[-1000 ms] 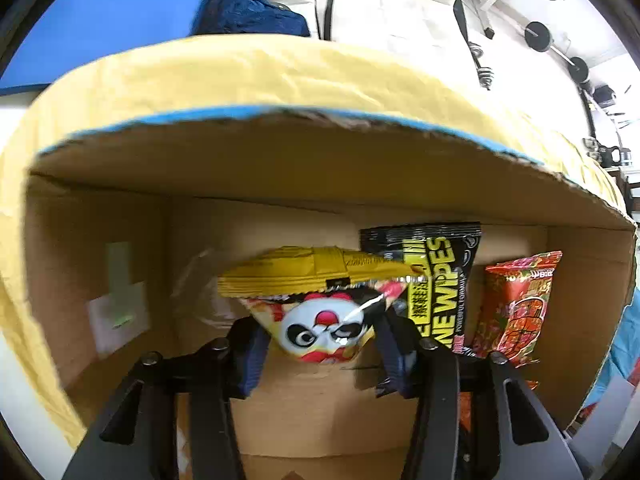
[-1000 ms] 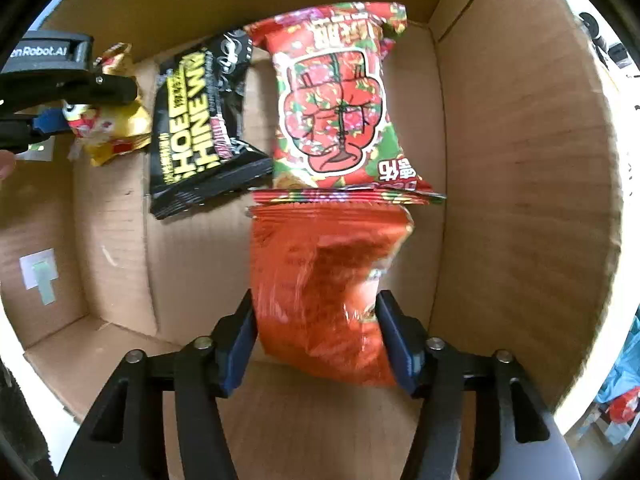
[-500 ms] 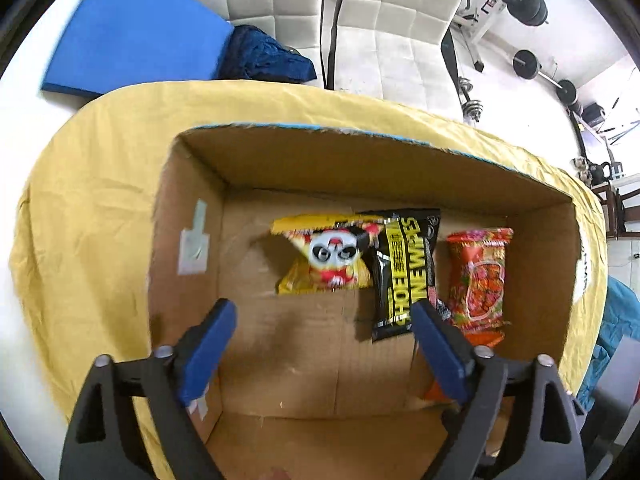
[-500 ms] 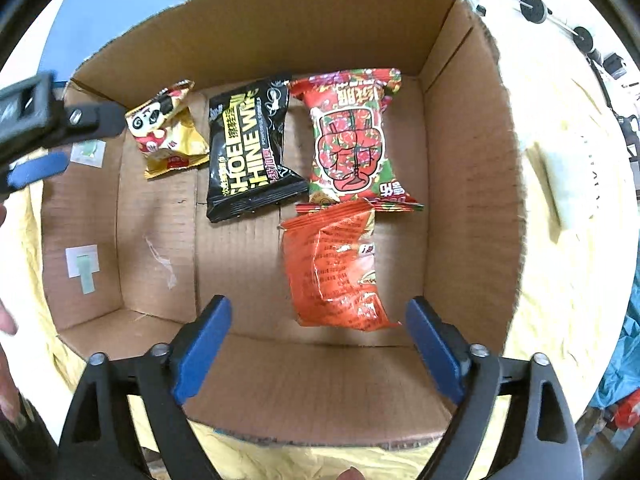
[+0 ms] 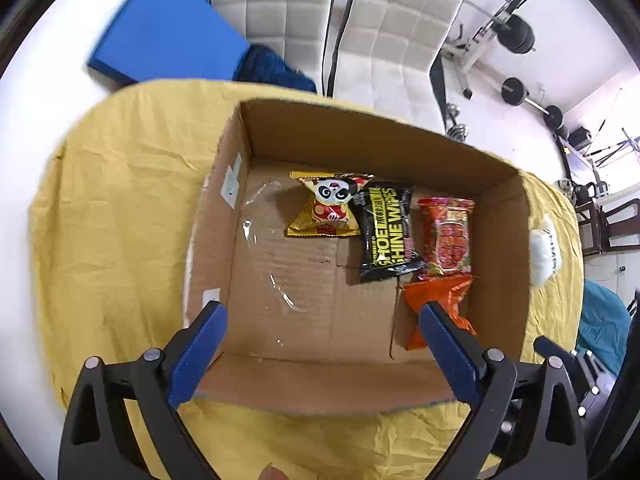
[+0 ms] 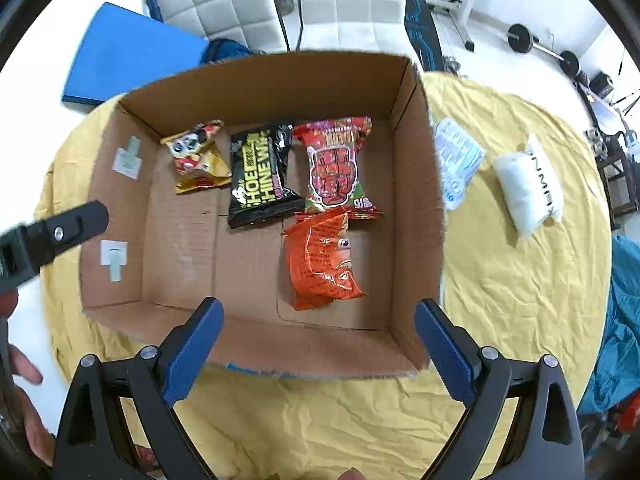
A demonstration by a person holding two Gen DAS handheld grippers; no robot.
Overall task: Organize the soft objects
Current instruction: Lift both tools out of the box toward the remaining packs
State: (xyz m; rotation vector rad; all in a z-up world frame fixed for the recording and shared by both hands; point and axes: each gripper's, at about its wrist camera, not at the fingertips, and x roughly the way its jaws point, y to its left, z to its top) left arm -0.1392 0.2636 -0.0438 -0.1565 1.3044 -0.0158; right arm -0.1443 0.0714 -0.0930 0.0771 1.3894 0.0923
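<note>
Soft packets lie in the cardboard box [image 6: 416,152]: panda snack [image 6: 198,156], black wipes [image 6: 262,176] and red pouch [image 6: 338,164] along its far wall, the orange bag [image 6: 322,260] in front of the red pouch. On the tabletop's right side wait a blue-white pack [image 6: 458,160] and a white roll [image 6: 528,184]; both look light and squashy, best pinched mid-body. Left gripper [image 5: 320,344] and right gripper [image 6: 318,342] hover spread apart, holding nothing. Small print is unreadable

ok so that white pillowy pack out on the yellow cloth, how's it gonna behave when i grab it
The white pack looks puffy and rounded, so it will probably squash between the fingers rather than resist. Its glossy wrap may be slippery. It seems light for its bulk, and lying flat on the yellow cloth, it is unlikely to roll.
</note>
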